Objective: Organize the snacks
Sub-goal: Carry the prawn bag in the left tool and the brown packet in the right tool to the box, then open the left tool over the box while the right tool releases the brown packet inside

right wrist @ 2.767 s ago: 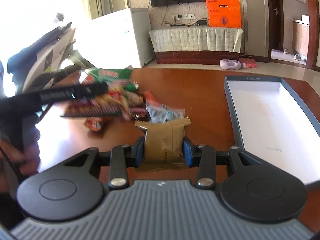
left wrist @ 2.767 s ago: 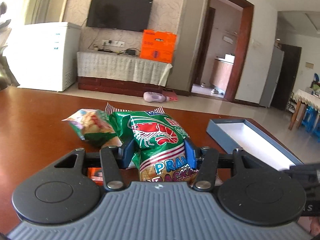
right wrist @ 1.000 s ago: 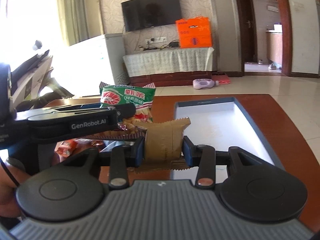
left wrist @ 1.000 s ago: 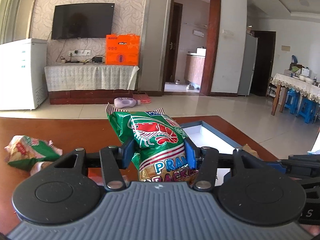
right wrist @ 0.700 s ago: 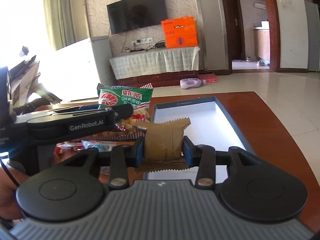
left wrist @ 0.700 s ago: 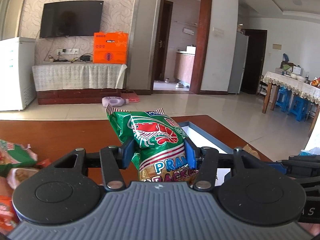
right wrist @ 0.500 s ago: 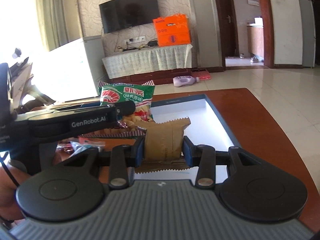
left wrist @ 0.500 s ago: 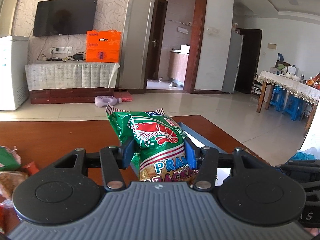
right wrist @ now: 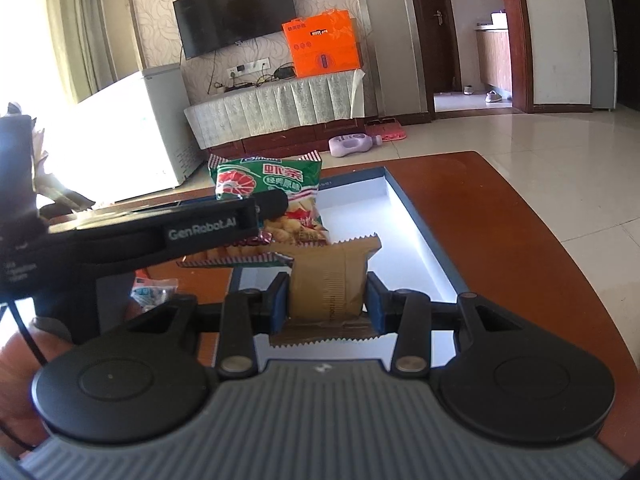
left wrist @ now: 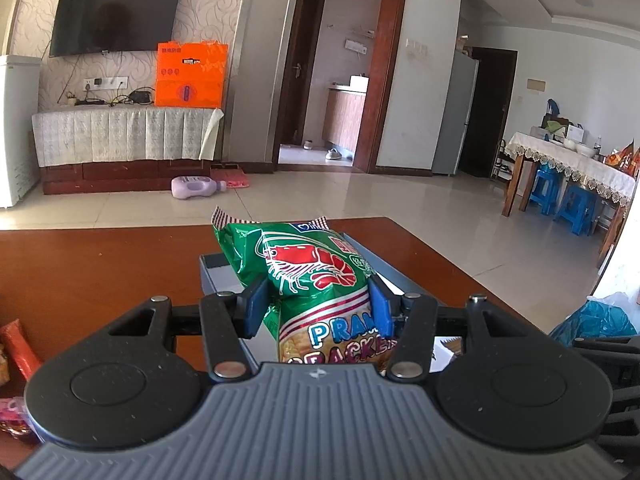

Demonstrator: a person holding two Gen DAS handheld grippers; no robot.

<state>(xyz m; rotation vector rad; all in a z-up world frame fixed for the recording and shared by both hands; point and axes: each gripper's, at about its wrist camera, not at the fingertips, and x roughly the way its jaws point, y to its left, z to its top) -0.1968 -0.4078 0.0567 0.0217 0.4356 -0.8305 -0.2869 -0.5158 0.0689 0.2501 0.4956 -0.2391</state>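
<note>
Snacks over the red-brown table (left wrist: 100,264)
My left fingers (left wrist: 256,306) pinch the prawn cracker bag (left wrist: 316,280); right fingers (right wrist: 376,306) pinch a brown packet (right wrist: 328,280) above the white-lined box (right wrist: 404,216).

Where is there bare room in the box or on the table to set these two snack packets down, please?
The white floor of the box looks bare from the brown packet to its far wall. Bare table runs along the box's right rim. Left is crowded: the prawn cracker bag in the left gripper overlaps the box's left rim, with loose wrappers beside it.
</note>
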